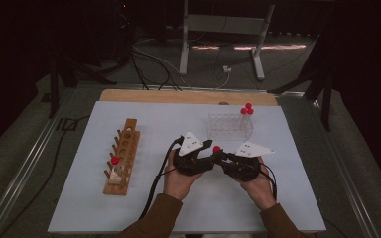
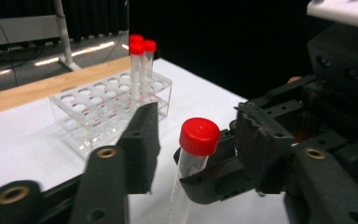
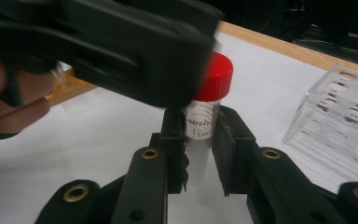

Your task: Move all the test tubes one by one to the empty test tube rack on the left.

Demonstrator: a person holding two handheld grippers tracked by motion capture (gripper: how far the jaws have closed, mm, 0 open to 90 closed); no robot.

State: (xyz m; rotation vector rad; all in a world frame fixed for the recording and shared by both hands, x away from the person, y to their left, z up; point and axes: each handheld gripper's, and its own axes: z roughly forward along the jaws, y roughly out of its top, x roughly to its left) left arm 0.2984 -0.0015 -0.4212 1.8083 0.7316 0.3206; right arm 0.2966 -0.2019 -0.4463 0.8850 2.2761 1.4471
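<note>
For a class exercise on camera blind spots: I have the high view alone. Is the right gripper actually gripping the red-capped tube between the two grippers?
Observer: Yes. The right gripper view shows the right gripper with its fingers pressed on the tube, below the red cap.
Operator: And the left gripper?
Observer: In the left gripper view, the left gripper straddles the cap with a gap on each side, not touching.

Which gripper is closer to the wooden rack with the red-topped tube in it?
The left. The left gripper is beside the wooden rack, across a bare strip of white table. The right gripper, shut on a red-capped tube, sits farther off, beyond the left one.
</note>
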